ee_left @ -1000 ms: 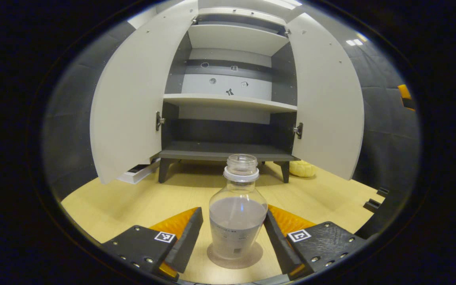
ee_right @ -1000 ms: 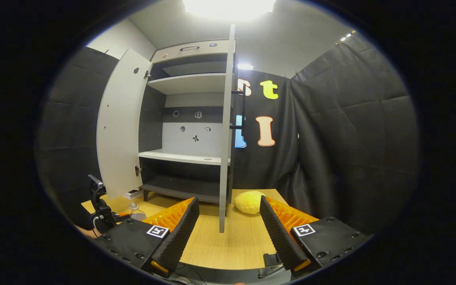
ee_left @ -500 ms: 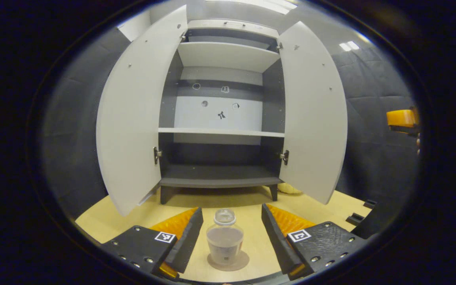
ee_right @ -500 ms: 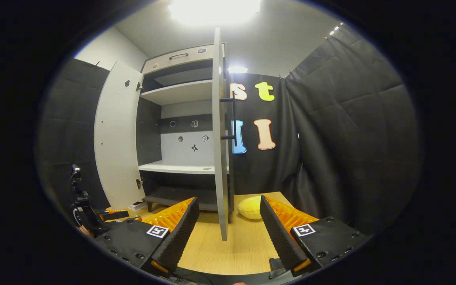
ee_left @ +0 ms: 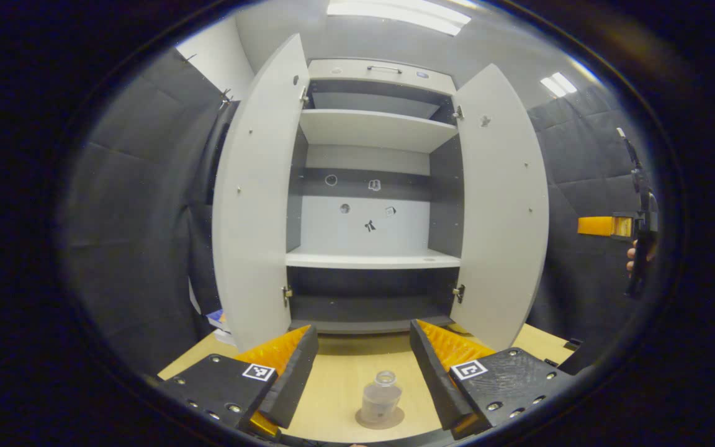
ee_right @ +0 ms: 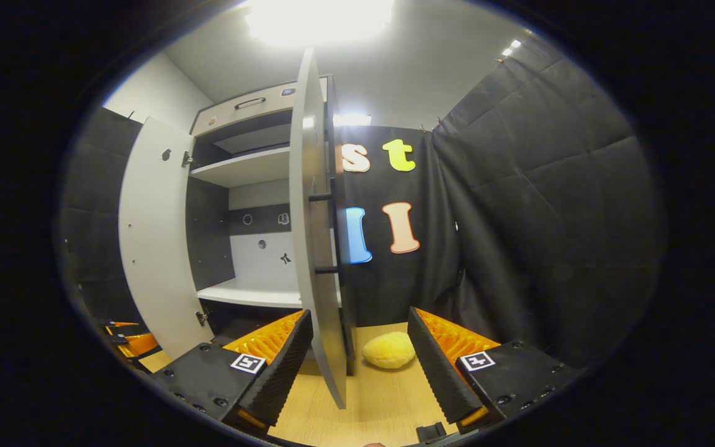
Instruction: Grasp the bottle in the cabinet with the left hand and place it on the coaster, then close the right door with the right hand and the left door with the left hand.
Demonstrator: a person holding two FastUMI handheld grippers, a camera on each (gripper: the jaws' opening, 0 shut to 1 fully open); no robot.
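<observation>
Clear round bottle (ee_left: 380, 399) is stood upright on flat round coaster (ee_left: 380, 419); left gripper (ee_left: 364, 366) & right gripper (ee_right: 360, 360) are spread, nothing gripped.

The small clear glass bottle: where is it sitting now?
In the left gripper view the small clear glass bottle stands upright on the round brown coaster, on the wooden table before the open cabinet, between the open left gripper's fingers.

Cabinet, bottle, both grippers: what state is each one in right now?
Clear glass bottle: upright on the round brown coaster, uncapped, released.
Left gripper: open, clear of the bottle.
Right gripper: open, holding nothing.
Grey right cabinet door: open, edge between the fingers.
Grey left cabinet door: open.
Cabinet shelves: bare.
</observation>
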